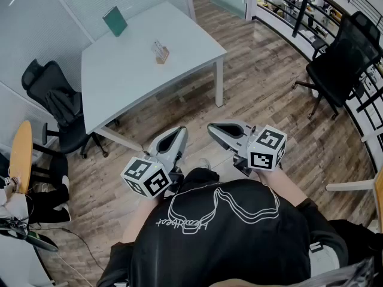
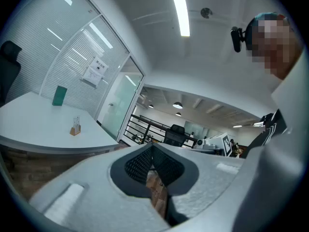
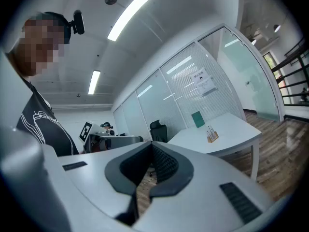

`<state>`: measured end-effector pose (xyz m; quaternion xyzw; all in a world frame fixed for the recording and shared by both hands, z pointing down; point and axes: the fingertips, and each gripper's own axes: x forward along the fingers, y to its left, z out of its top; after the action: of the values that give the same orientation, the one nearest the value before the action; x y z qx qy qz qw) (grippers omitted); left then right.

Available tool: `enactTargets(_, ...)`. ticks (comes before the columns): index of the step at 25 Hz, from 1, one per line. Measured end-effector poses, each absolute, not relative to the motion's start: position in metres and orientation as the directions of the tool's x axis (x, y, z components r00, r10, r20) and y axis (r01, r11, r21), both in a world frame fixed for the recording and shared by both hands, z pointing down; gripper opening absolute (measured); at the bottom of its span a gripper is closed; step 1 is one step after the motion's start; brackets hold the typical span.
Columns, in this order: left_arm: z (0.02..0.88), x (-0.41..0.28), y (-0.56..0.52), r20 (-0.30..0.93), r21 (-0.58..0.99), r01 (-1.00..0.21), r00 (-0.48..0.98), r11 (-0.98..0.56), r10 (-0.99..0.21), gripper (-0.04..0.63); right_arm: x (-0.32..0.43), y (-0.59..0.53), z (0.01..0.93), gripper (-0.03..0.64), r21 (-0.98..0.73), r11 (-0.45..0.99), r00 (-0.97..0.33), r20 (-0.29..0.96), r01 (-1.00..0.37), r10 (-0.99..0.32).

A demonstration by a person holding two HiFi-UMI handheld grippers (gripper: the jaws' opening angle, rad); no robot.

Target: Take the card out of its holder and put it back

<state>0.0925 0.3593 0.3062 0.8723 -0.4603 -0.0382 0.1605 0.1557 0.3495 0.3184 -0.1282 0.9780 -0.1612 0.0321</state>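
While the left gripper (image 1: 177,134) and right gripper (image 1: 215,130) hang clenched and empty, the card (image 1: 158,46) sits in its holder (image 1: 162,57) — every step remains.

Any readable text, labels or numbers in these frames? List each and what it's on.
Nothing reads clearly.
Shirt print: script word, upside down, not legible.
Notice on glass wall: too small.
Card in its holder: too small.
Marker cubes: square patterns, no letters.
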Motion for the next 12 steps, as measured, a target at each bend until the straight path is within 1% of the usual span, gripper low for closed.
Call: enactTargets(12, 0.299, 0.100, 0.357, 0.088, 0.300, -0.782, 0.593, -0.546, -0.801, 0.012, 0.159, 0.348, 0.308, 0.009, -0.326, 0.911, -0.961, -0.028, -0.252, -0.276)
